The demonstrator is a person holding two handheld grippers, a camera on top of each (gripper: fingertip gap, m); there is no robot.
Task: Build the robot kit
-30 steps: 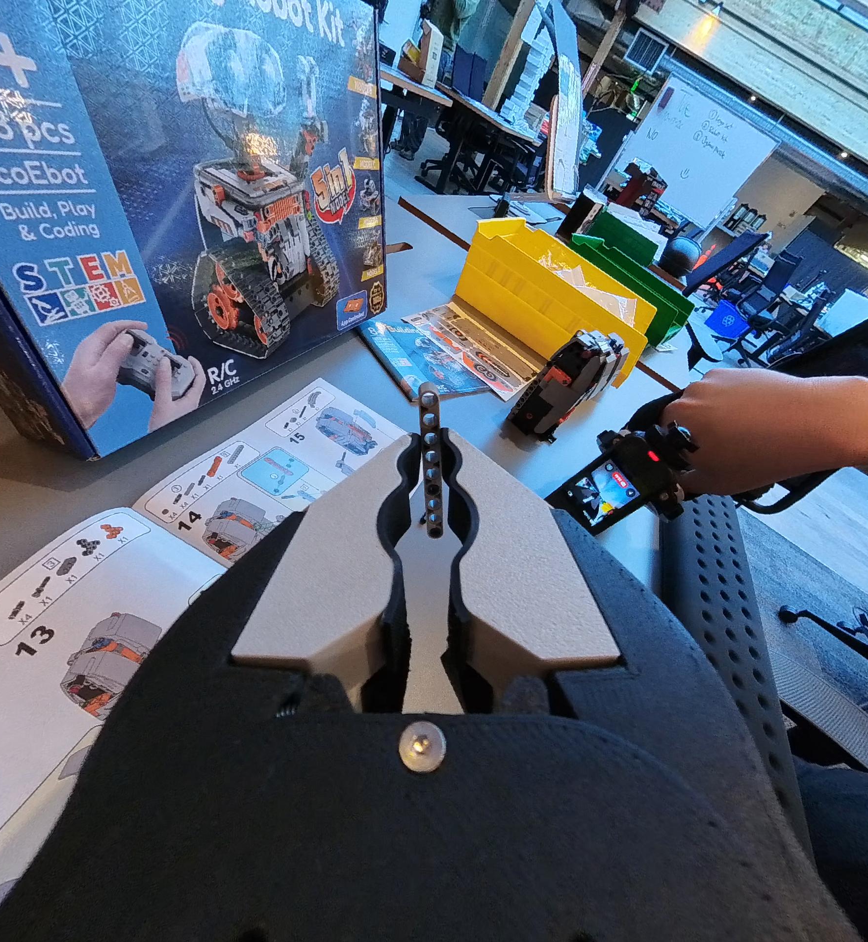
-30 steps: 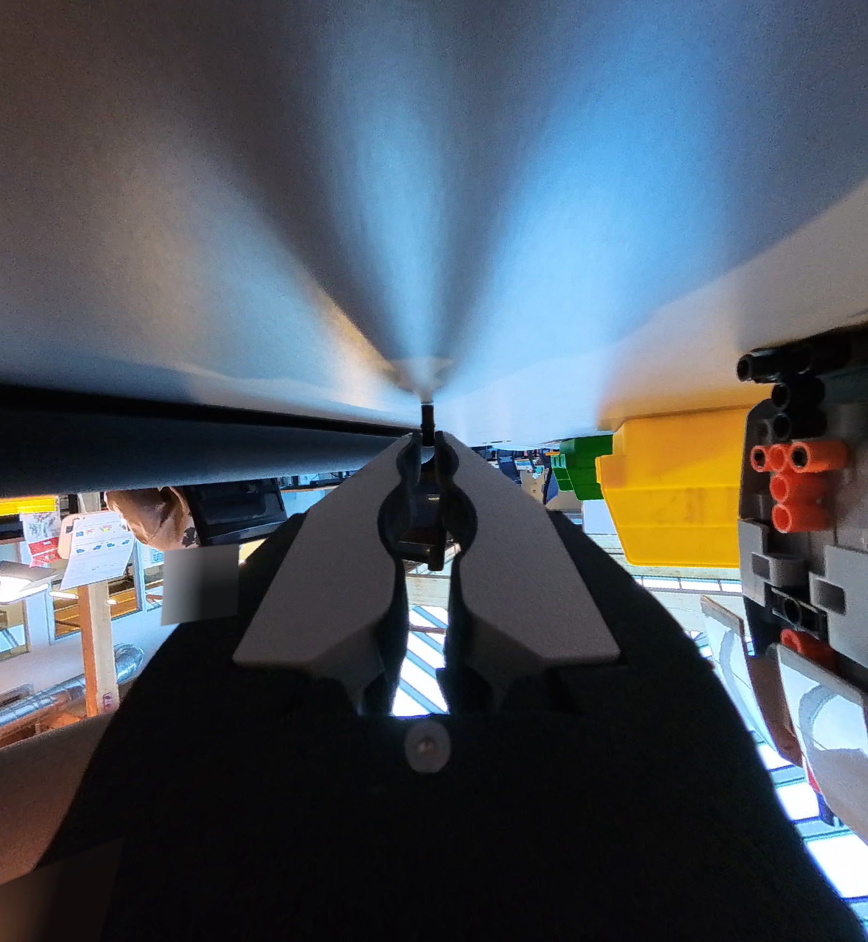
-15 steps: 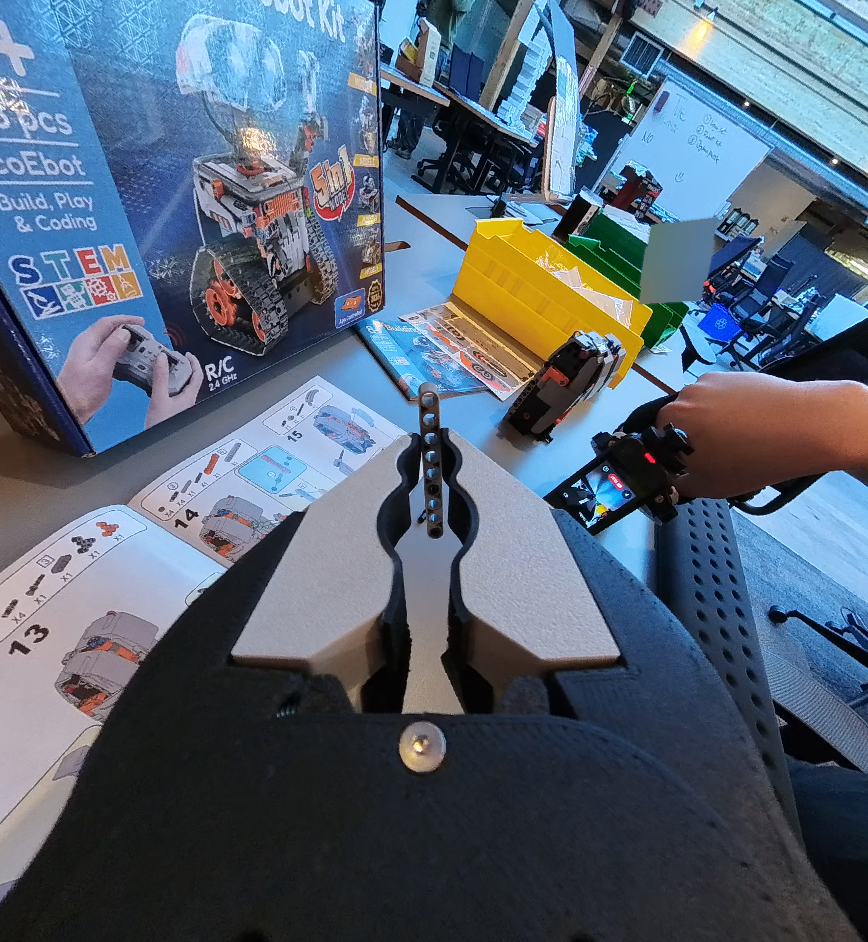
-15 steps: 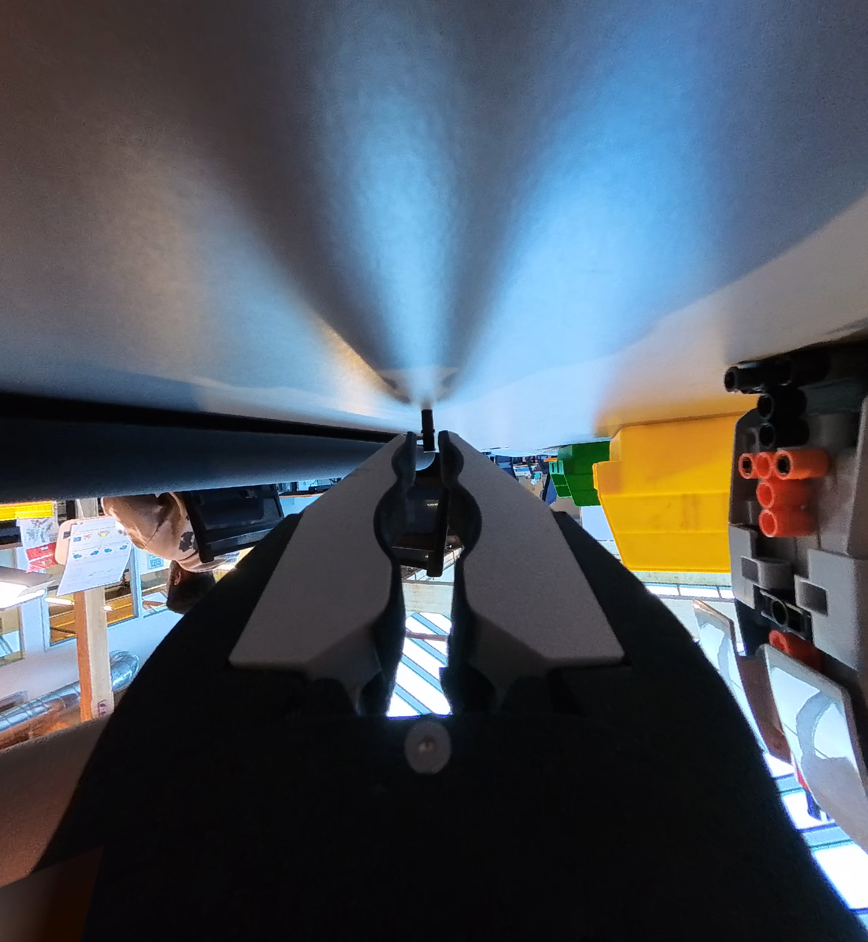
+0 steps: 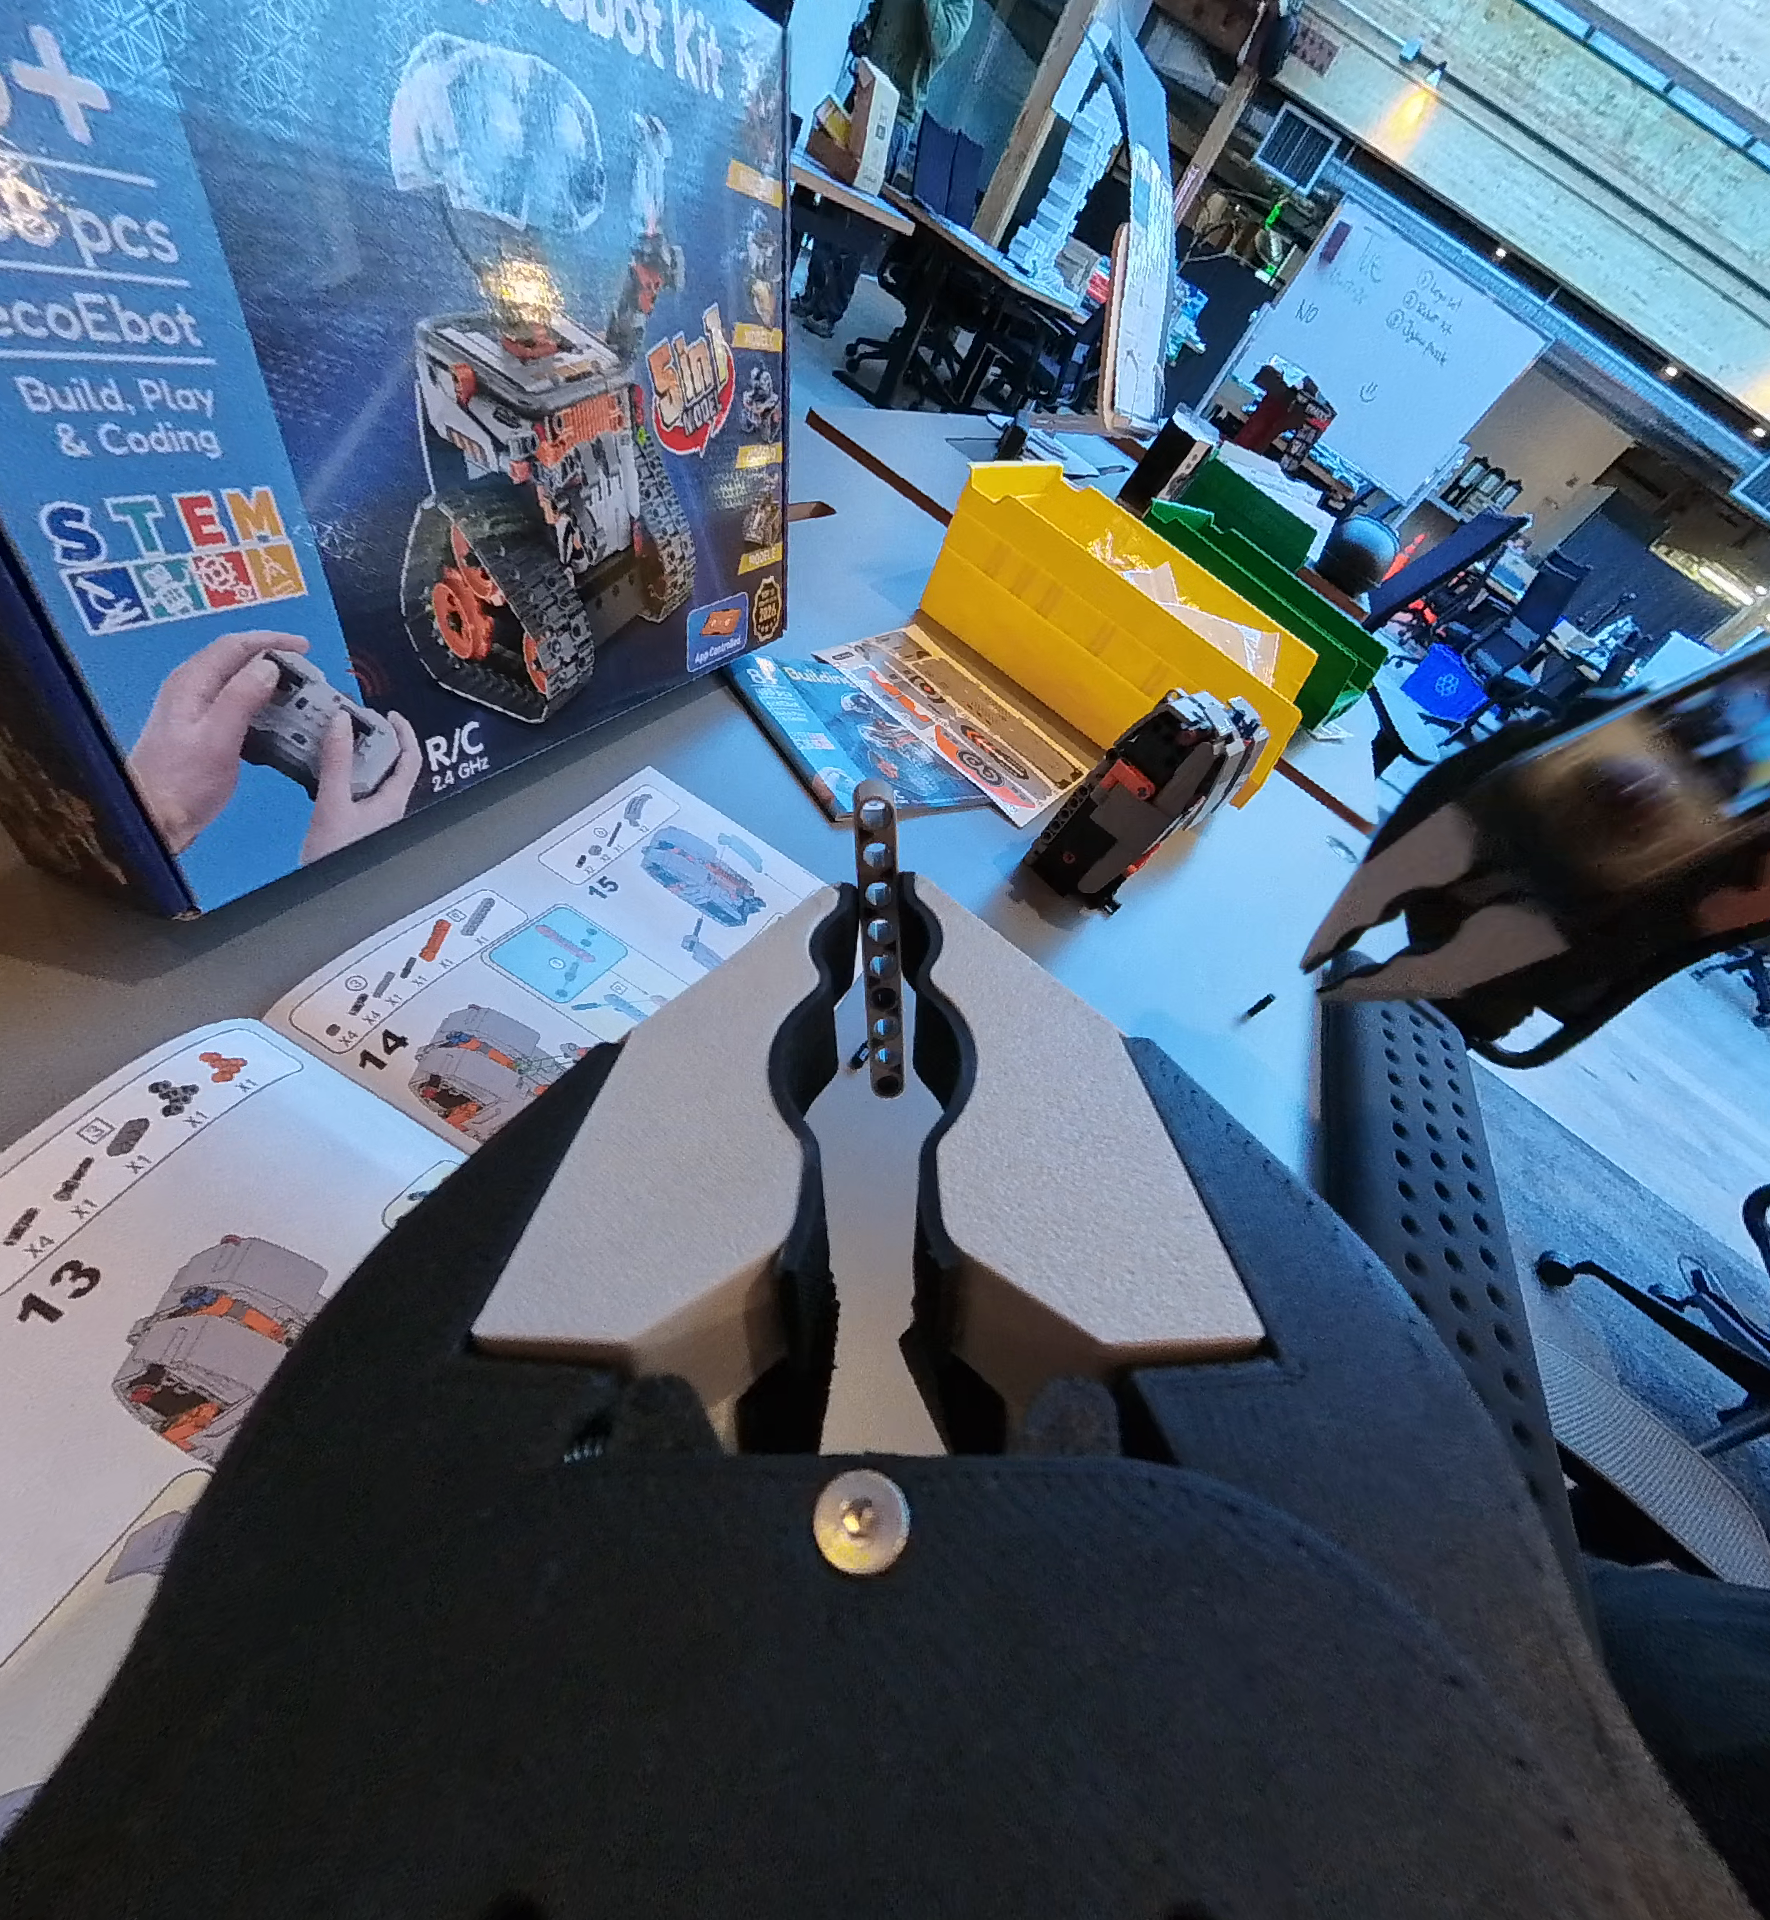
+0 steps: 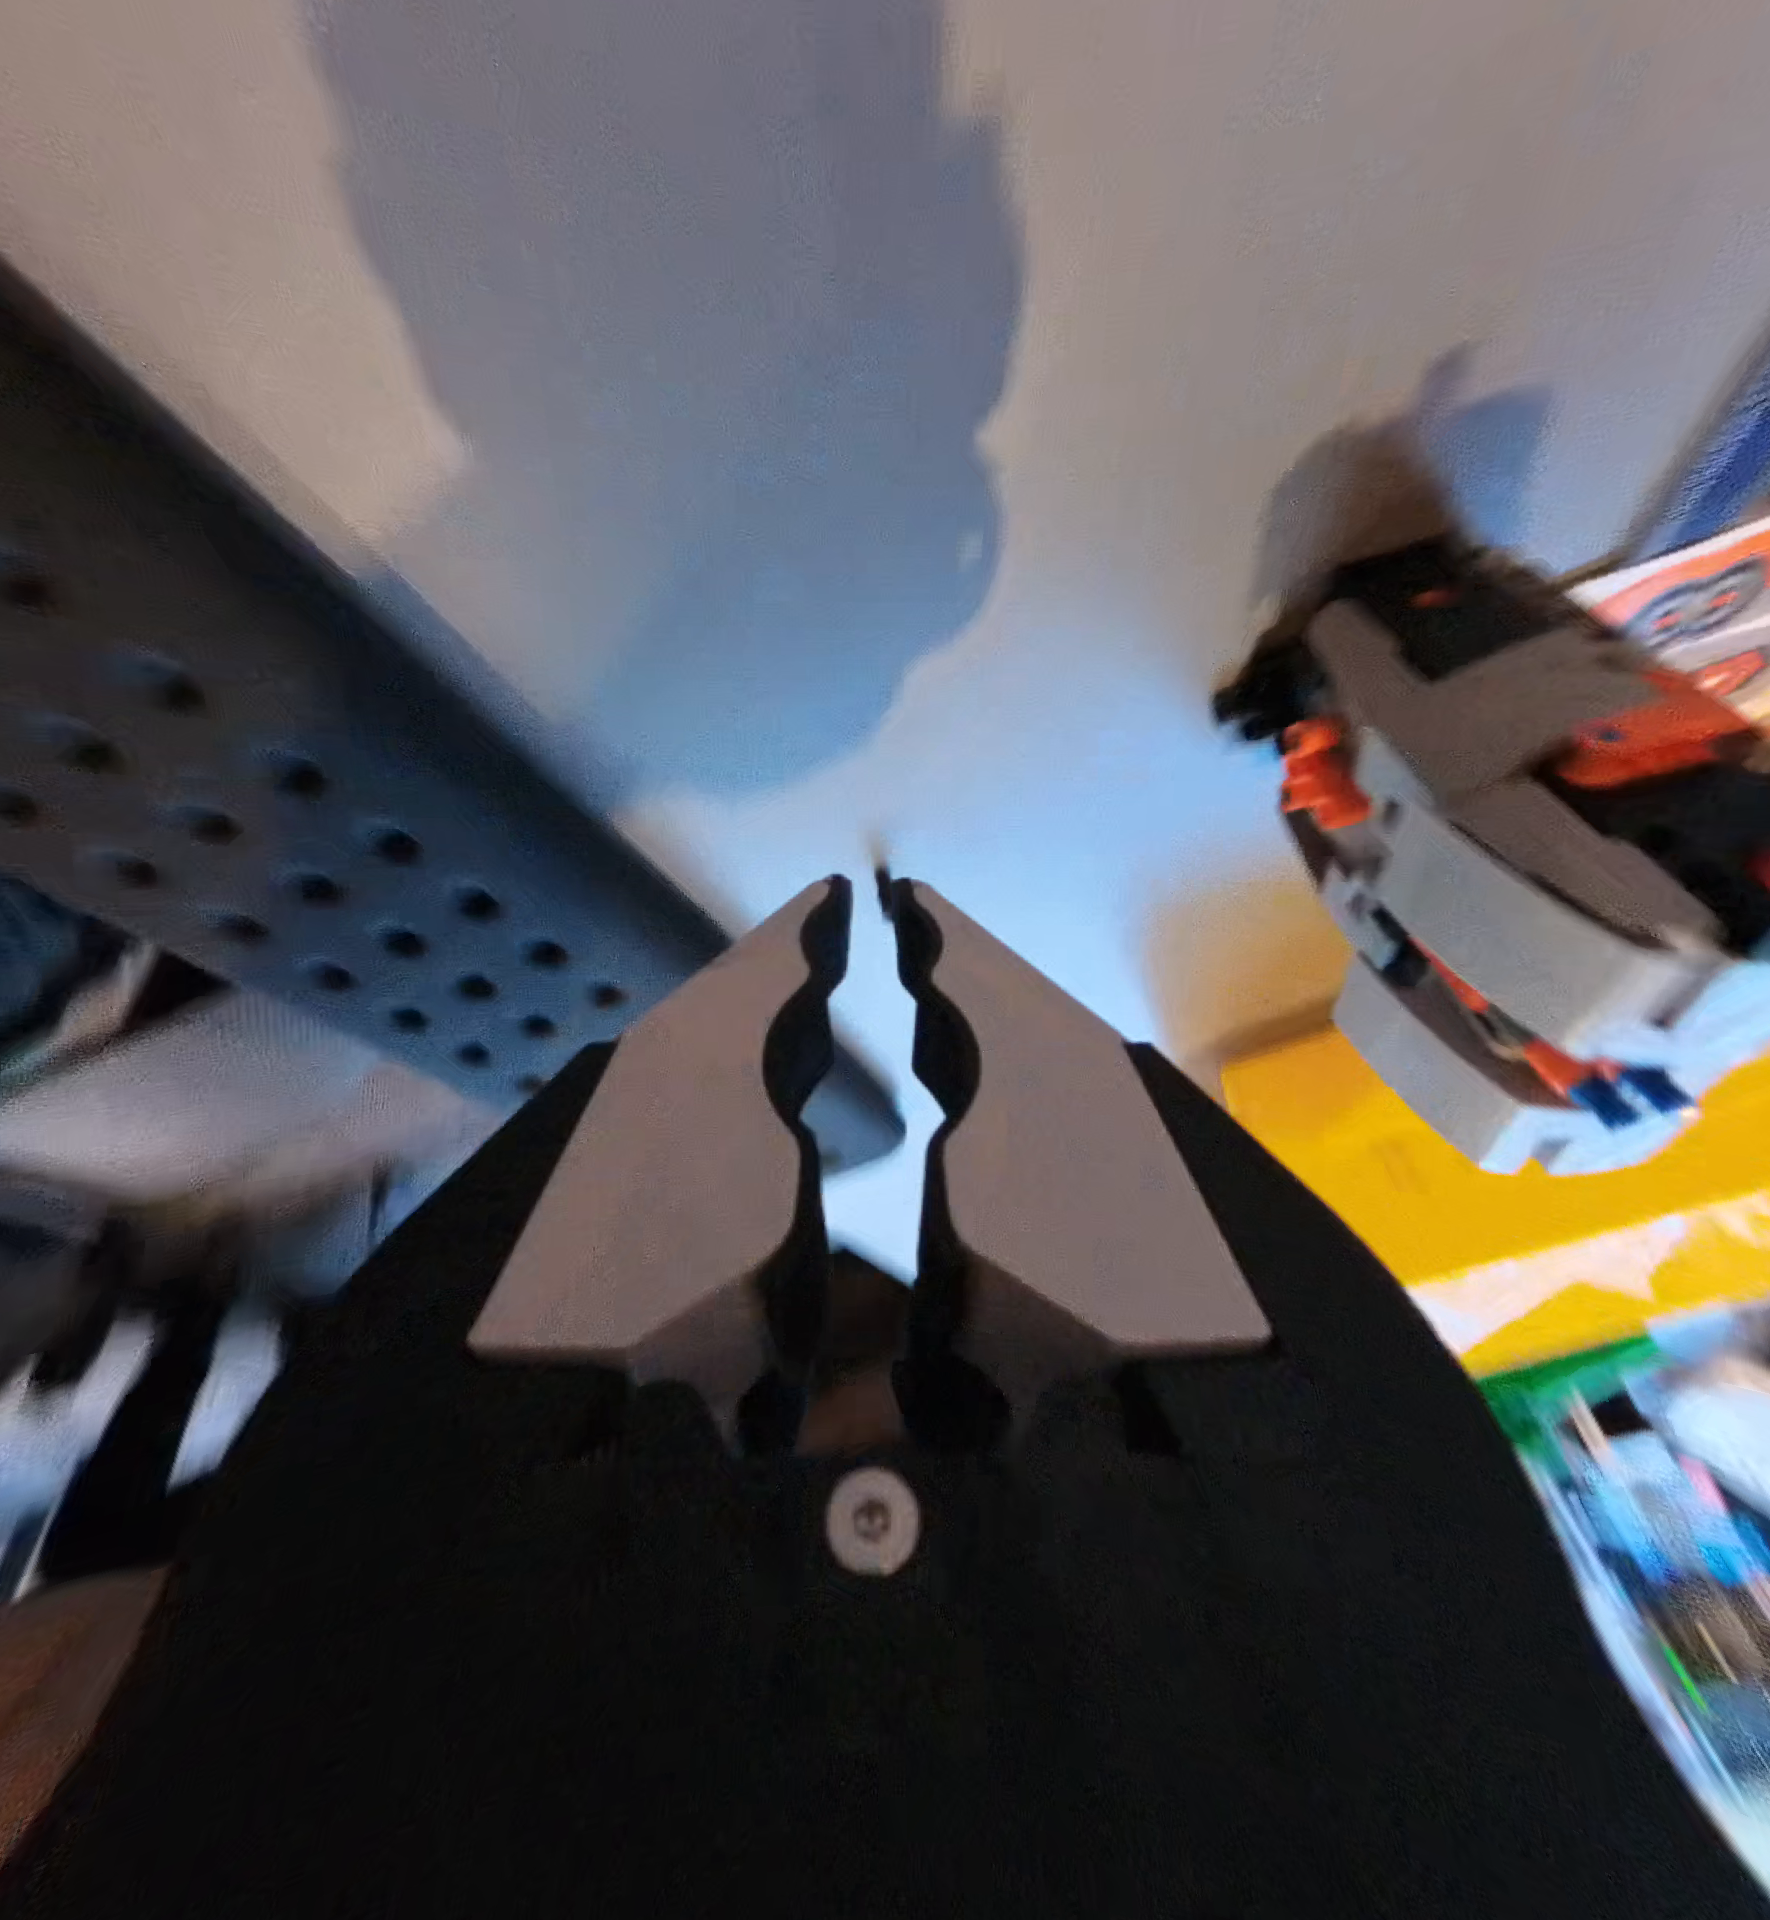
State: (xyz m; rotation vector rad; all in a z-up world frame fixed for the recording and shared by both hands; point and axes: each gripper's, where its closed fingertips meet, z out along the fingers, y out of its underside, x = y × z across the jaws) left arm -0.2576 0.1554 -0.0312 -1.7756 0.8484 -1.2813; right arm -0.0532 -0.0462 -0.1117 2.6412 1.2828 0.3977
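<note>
Yellow bin (image 5: 1099,613) behind half-built toy robot (image 5: 1151,790).

Left gripper (image 5: 879,904) jaws clamped; right gripper (image 6: 868,896) jaws narrowly parted, blurred.

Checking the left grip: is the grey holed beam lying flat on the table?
No, the grey holed beam stands upright, clamped in the left gripper.

Kit box (image 5: 341,416) stood at the table's (image 5: 1172,935) back left, open manual (image 5: 237,1143) lay in front of it. Booklets (image 5: 912,727) lay right of the box; yellow bin (image 5: 1099,613) behind them, green bin (image 5: 1265,582) behind that. Part-built model (image 5: 1151,790) stood before the yellow bin.
</note>
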